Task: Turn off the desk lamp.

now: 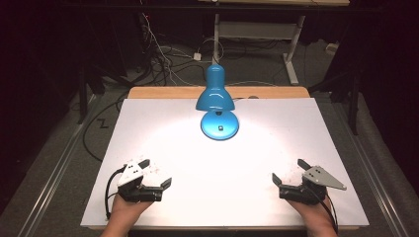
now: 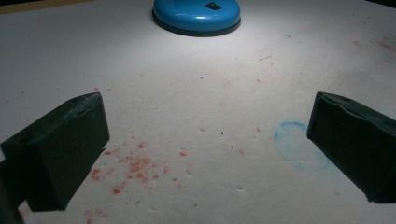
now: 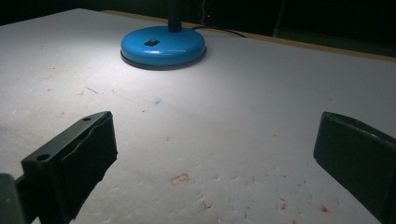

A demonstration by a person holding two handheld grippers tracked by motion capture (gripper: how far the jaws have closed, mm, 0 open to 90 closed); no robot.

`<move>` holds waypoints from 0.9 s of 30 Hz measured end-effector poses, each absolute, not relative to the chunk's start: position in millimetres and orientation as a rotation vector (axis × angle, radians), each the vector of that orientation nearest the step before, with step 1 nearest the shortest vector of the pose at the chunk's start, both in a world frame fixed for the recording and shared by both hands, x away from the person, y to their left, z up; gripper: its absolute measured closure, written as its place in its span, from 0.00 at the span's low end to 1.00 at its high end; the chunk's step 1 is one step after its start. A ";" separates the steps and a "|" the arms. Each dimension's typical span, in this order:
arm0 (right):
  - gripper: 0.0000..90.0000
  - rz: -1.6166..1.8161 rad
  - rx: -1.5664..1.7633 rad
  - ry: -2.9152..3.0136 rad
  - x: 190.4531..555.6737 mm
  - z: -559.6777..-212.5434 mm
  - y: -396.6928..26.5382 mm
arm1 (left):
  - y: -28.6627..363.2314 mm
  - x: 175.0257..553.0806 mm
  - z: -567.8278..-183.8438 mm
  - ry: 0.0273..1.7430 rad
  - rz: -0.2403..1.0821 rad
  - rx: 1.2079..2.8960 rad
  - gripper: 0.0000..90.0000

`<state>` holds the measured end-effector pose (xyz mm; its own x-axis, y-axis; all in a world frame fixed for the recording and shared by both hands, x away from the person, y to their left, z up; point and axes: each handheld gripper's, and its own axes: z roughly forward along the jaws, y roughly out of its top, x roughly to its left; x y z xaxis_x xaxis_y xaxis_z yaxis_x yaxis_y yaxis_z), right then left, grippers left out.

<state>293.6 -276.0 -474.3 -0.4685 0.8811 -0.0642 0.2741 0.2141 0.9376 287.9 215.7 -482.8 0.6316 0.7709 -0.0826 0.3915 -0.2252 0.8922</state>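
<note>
Item 1: blue desk lamp (image 1: 216, 96), lit, standing at twelve o'clock on the white foam board (image 1: 148, 128), shade tilted over its own round base (image 1: 220, 125). A rocker switch (image 1: 220, 128) sits on the base top; the cord runs off the far edge.

Item 2: left gripper (image 1: 157, 173), at seven o'clock, resting on the board, jaws spread wide with nothing between them. Red specks and a faint blue ring mark the board under it.

Item 3: right gripper (image 1: 287, 171), at five o'clock, likewise released and empty.

Both grippers lie well apart from the lamp, which is the nearest object to either.

Risk, as judged: the lamp looks top-heavy, so a push high on the shade could tip it. A jaw pressed off-centre on the small switch could slide the base across the smooth foam instead of toggling it. The trailing cord could snag.
</note>
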 end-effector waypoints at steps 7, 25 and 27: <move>0.00 1.270 1.061 1.881 292.0 -473.7 -273.3 | 221.8 281.2 -479.2 0.953 0.478 1.817 0.00; 0.06 1.262 1.094 1.867 292.3 -470.6 -279.4 | 223.7 285.5 -476.1 0.934 0.467 1.843 0.00; 0.07 1.260 1.094 1.869 292.1 -470.5 -279.4 | 222.7 286.0 -477.2 0.932 0.465 1.843 0.00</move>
<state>292.1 -279.4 -470.5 -0.4602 0.8866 -0.0468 0.2894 0.1997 0.9361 286.0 222.7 -477.2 0.6318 0.7704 -0.0855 0.3948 -0.2249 0.8908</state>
